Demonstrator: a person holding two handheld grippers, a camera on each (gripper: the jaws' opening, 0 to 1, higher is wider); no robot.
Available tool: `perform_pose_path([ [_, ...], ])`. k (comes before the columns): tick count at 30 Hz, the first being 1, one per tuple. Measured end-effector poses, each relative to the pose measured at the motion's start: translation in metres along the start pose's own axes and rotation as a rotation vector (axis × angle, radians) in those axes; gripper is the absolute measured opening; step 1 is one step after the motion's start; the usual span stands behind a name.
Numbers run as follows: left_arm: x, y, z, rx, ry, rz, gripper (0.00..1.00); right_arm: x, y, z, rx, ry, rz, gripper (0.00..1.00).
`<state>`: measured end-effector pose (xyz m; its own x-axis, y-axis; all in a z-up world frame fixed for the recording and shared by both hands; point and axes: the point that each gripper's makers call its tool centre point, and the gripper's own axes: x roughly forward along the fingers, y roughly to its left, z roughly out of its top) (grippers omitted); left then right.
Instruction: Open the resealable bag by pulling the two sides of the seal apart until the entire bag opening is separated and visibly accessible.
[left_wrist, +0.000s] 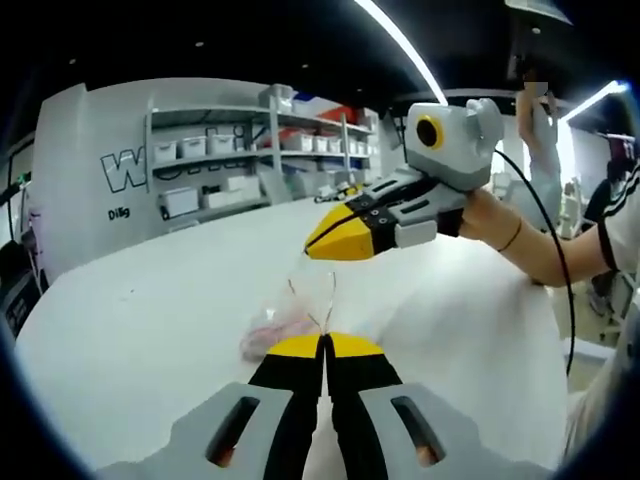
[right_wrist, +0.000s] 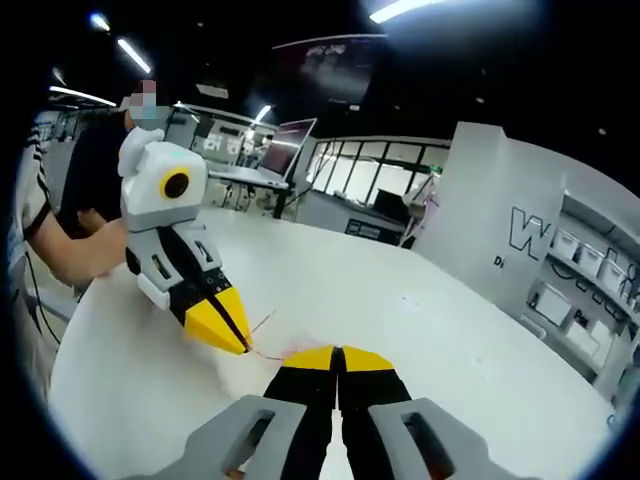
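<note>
Resealable bag (left_wrist: 300, 310) is hanging stretched between my two grippers, just above the white desk (left_wrist: 130, 330), and its clear film is hard to make out against the pale surface. In the left gripper view, my left gripper (left_wrist: 325, 345) is showing its yellow-tipped jaws pressed together, with the near edge of the bag's mouth running straight into the seam between them, so they are pinching that side. My right gripper (left_wrist: 330, 238) is coming in from the right of that view, its yellow tips also closed on the far edge of the mouth. Between the two pinches the opening is spreading into a narrow loop, and the pinkish body of the bag is sagging toward the desk to the left of my left jaws.

In the right gripper view, my right gripper (right_wrist: 338, 358) is sitting with its jaws together, and the left gripper (right_wrist: 228, 325) is angling down from the left with a thin reddish line of the bag (right_wrist: 262, 338) running between the two tips. Shelving (left_wrist: 260, 150) with white bins is standing along the wall behind the desk.
</note>
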<state>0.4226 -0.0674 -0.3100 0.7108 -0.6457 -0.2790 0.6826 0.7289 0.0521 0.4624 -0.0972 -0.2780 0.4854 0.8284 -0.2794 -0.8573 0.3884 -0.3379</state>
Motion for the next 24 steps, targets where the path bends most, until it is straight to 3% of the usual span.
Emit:
perform_pose_path([
  [7,-0.002,0.000,-0.008,0.015,0.031,-0.007,0.08,0.001,0.001,0.002,0.002,-0.003,0.000,0.00],
  [24,-0.002,-0.004,-0.007,0.020,0.023,-0.027,0.15,0.007,-0.007,0.015,-0.015,-0.019,-0.015,0.00],
])
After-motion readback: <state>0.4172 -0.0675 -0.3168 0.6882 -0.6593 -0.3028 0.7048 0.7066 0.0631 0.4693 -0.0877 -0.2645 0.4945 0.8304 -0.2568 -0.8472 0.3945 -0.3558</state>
